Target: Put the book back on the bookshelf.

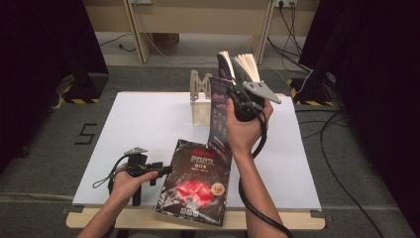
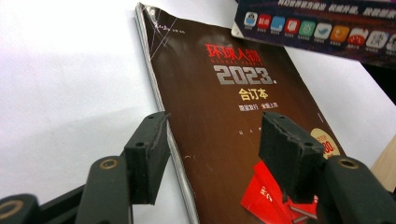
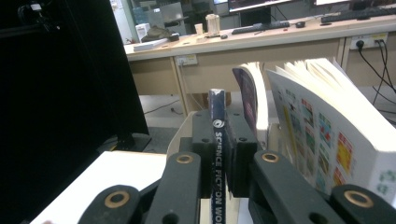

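while the left gripper [image 2: 212,154] gapes, the right gripper [image 3: 219,154] clamps one of two magazines [image 3: 217,140].

The right gripper [image 3: 218,154] has its two black jaws closed on the spine of a thin blue magazine [image 3: 217,140], held upright. Just right of the magazine, thick books [image 3: 327,135] fan their pages open. Behind the magazine stands a long wooden desk [image 3: 261,42].

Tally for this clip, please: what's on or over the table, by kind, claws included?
Magazines: 2, the flat magazine and the held magazine
Wooden stand: 1
Claws: 2, the left claw, open, and the right claw, shut on the held magazine
Total: 5
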